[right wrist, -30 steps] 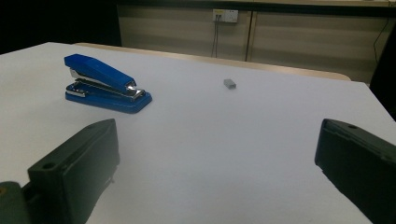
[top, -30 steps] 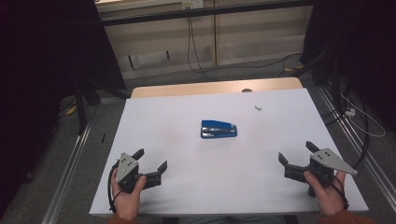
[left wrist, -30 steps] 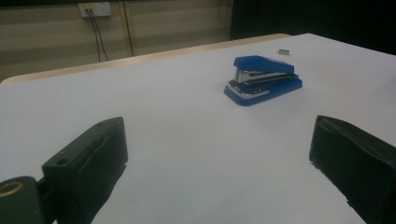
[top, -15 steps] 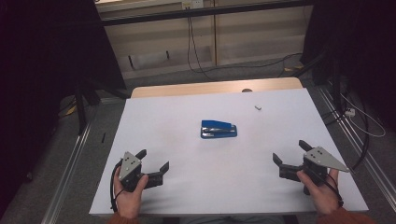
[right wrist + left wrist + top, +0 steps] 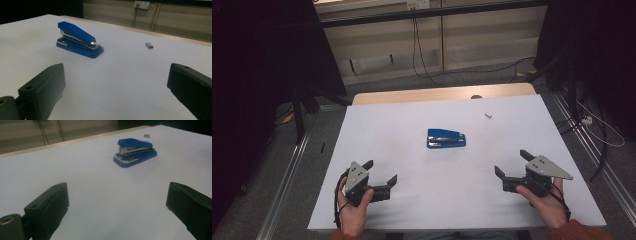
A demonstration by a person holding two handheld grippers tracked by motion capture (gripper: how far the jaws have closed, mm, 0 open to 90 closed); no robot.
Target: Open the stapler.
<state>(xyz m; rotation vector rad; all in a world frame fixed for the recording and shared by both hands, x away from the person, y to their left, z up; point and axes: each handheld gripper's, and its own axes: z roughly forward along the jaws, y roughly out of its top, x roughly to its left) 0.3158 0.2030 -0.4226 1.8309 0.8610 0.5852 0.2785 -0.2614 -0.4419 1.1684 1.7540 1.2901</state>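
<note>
A blue stapler (image 5: 446, 138) lies flat near the middle of the white table (image 5: 412, 125); it also shows as the stapler (image 5: 135, 152) ahead of the left jaws and the stapler (image 5: 78, 40) ahead-left of the right jaws. A small grey strip of staples (image 5: 488, 115) (image 5: 149, 45) (image 5: 147, 135) rests behind it to the right. My left gripper (image 5: 381, 173) is held open at the near left, empty. My right gripper (image 5: 513, 163) is held open at the near right, empty. Both are well short of the stapler.
A wooden strip (image 5: 442, 93) runs along the table's far edge, with cables (image 5: 422, 55) on the floor beyond. Metal rails (image 5: 287, 175) flank the table on both sides. Dark curtains stand at left and right.
My right gripper has moved left and slightly forward toward the table's middle. My left gripper has shifted a little to the right. The stapler has stayed put.
</note>
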